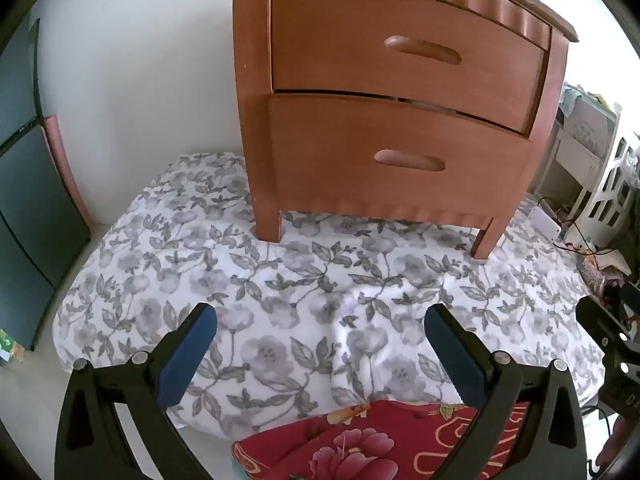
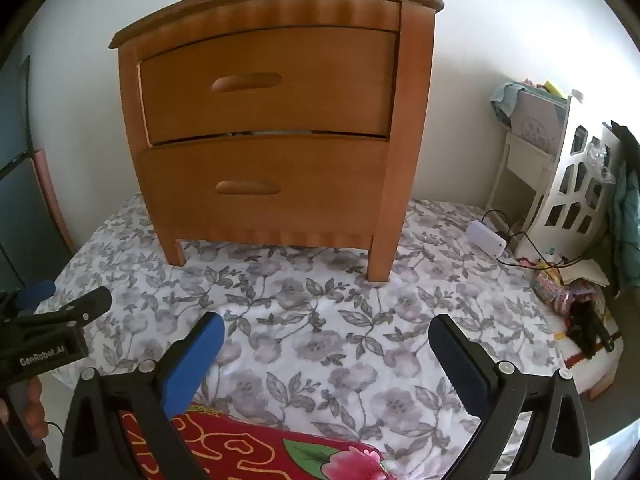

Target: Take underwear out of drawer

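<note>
Underwear not visible, presumably inside closed nightstand (image 2: pixel 264 128); task not begun.
Upper drawer (image 2: pixel 266 84) and lower drawer (image 2: pixel 260 188) both pushed in, thin gap between them showing something pale, too small to identify. Left gripper (image 1: pixel 320 344) and right gripper (image 2: pixel 326 350) spread wide, empty, hovering over floral sheet (image 2: pixel 320 320), well short of handles. Left to do: pick drawer, pull open, grab, lift out. Red floral cushion (image 2: pixel 280 452) under both grippers, white power strip (image 2: pixel 486 238) with cables and clutter off right, nothing blocking drawer fronts.
</note>
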